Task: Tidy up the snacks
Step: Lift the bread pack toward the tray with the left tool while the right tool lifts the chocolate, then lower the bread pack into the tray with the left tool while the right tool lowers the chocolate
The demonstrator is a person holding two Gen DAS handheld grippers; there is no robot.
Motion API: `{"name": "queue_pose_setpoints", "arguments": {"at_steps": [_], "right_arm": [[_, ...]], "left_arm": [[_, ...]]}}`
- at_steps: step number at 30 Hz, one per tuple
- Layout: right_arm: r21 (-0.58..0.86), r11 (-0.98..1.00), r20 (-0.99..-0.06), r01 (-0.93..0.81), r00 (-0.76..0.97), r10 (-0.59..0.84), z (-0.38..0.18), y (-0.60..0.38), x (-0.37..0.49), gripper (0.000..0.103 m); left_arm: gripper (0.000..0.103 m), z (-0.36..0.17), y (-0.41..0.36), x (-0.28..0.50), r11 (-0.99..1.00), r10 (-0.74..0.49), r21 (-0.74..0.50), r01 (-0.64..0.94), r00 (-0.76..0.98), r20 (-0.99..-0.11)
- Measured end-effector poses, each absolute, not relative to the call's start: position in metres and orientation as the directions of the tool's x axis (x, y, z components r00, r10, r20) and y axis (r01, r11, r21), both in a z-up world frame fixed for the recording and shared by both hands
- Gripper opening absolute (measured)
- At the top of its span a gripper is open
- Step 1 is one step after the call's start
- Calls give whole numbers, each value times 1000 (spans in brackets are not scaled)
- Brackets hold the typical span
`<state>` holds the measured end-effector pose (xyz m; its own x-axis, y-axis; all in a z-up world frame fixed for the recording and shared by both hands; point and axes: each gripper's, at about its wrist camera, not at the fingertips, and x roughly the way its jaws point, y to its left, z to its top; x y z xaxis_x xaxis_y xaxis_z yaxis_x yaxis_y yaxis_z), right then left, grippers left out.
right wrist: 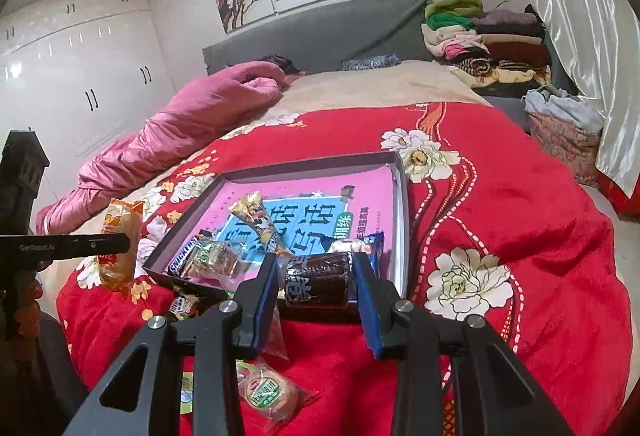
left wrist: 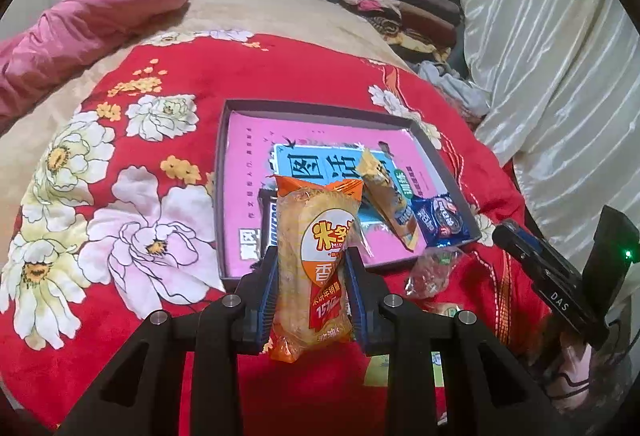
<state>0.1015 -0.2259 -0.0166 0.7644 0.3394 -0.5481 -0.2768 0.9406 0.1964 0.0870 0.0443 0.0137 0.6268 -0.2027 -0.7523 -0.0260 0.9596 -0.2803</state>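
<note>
**Snack tray and contents, on red floral bedspread**

Bedspread [left wrist: 280,76] — red, peony print, under the tray. Tray [right wrist: 402,220] — shallow, dark-rimmed, pink-lined. Orange rice-cake pack [left wrist: 316,260] — upright at the tray's near edge, clamped in the left gripper [left wrist: 312,276]. Dark cake roll [right wrist: 318,278] — over the tray's near edge, pinched in the right gripper [right wrist: 316,288]. Inside the tray: cone-shaped wafer [right wrist: 260,220], blue cookie packet [left wrist: 440,220].

Each wrist view looks forward and down along its tool, close over the bed [left wrist: 360,84]. Both share the box [left wrist: 320,108] [right wrist: 400,196].
</note>
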Motion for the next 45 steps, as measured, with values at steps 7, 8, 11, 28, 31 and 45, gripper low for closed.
{"name": "queue_pose_setpoints", "arguments": {"at_steps": [7, 8, 11, 28, 31, 45], "right_arm": [[202, 934, -524, -296, 773, 358, -12, -225, 102, 38], [204, 933, -522, -298, 773, 361, -11, -225, 102, 38], [206, 930, -517, -303, 773, 367, -10, -223, 104, 38], [235, 917, -500, -323, 768, 399, -9, -220, 117, 38], [237, 914, -501, -328, 765, 405, -10, -219, 120, 38], [235, 905, -500, -354, 755, 425, -10, -210, 129, 38]], "left_arm": [[32, 22, 56, 90, 958, -180, -283, -52, 657, -732], [32, 23, 57, 91, 958, -177, -282, -55, 660, -730], [32, 26, 61, 93, 956, -168, -285, -67, 671, -722], [32, 27, 56, 116, 955, -154, -287, -80, 690, -707], [32, 22, 59, 119, 954, -147, -286, -93, 685, -713], [32, -11, 65, 140, 973, -59, -188, -135, 643, -764]]}}
